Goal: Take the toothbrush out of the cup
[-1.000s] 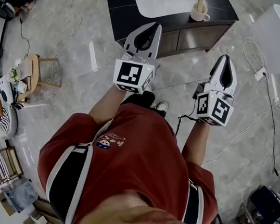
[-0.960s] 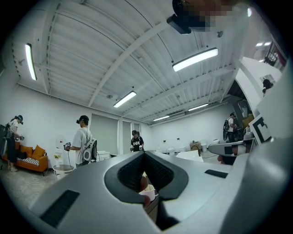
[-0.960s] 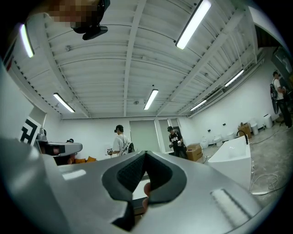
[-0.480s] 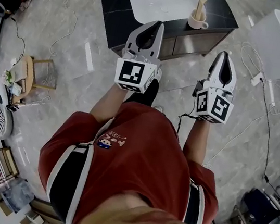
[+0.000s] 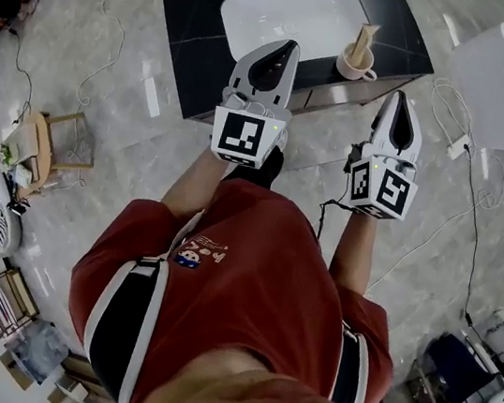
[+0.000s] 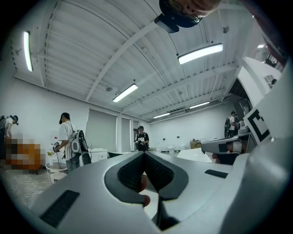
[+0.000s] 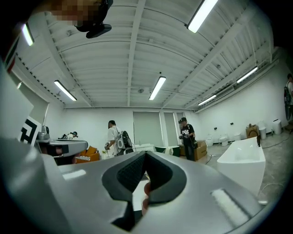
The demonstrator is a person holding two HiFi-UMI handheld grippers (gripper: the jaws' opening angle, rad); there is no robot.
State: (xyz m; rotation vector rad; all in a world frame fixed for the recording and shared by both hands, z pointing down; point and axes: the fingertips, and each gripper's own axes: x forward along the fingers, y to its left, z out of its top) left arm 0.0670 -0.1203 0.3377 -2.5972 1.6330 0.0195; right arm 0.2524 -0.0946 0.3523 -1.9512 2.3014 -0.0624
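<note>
left gripper (image 5: 288, 48), right gripper (image 5: 402, 98): jaws together, empty, short of cup (image 5: 354, 66) | toothbrush (image 5: 364, 41) stood in cup, top free for pinching

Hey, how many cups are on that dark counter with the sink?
1. The cup stands on the dark counter, just right of the white sink, with the toothbrush in it. The counter's far edge is cut off, so another could be hidden.

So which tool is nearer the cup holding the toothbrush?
Right, narrowly. The right tool sits just right of and short of the cup; the left tool is further off to the cup's left.
</note>
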